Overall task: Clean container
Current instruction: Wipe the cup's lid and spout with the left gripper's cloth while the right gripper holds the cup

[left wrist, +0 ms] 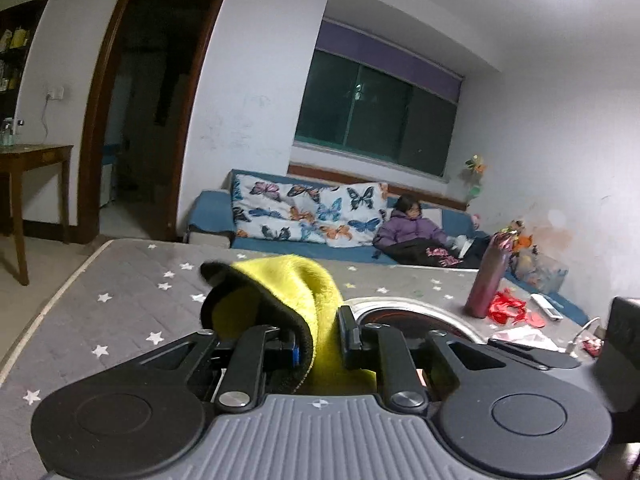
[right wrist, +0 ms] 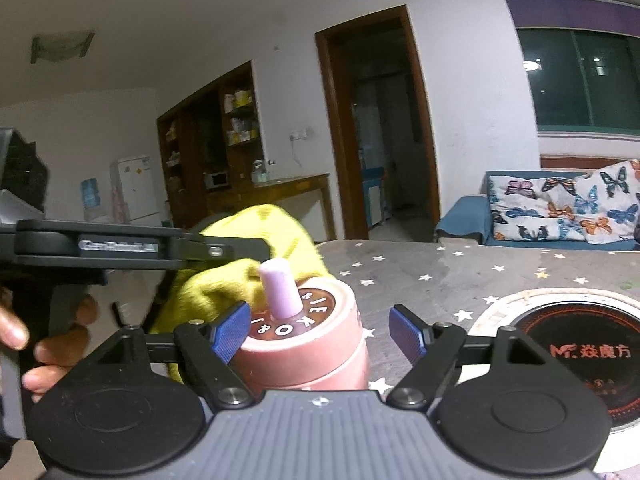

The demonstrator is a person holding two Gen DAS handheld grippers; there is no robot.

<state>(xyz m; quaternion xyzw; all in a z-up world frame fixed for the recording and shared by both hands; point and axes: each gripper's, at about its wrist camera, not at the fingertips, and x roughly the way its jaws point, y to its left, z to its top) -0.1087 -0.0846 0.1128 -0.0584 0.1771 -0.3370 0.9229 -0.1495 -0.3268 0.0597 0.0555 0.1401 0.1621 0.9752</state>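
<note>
Right wrist view: the right gripper (right wrist: pixel 316 334) has its jaws spread wide on either side of a pink cup (right wrist: pixel 308 344). The left blue pad (right wrist: pixel 230 330) sits at the cup's lid; whether it touches cannot be told. The right pad stands clear of the cup, so nothing is clamped. The cup's brown lid carries white lettering and a pale lilac spout (right wrist: pixel 278 290) sticking up from it. A yellow cloth (right wrist: pixel 240 272) lies just behind and to the left of the cup, touching the spout's left side. The left gripper (right wrist: pixel 140 250) reaches in from the left edge, side-on, with the cloth at its tip, and a hand (right wrist: pixel 44 340) holds its handle.

The cup stands on a table (right wrist: pixel 460 276) covered in grey fabric with white stars; to its right a round black cooktop (right wrist: pixel 580 356) with a pale rim is set into the table.

Left wrist view: the left gripper (left wrist: pixel 318 340) is closed on the cloth (left wrist: pixel 292 292), which bulges up between the narrow jaws. Toward the table's far right corner stand a dark pink bottle (left wrist: pixel 486 280), red scraps (left wrist: pixel 508 308) and a white remote (left wrist: pixel 546 306). Beyond the table a person (left wrist: pixel 416 228) in a purple jacket sits on a blue sofa (left wrist: pixel 212 212) by a butterfly cushion (left wrist: pixel 308 212).
</note>
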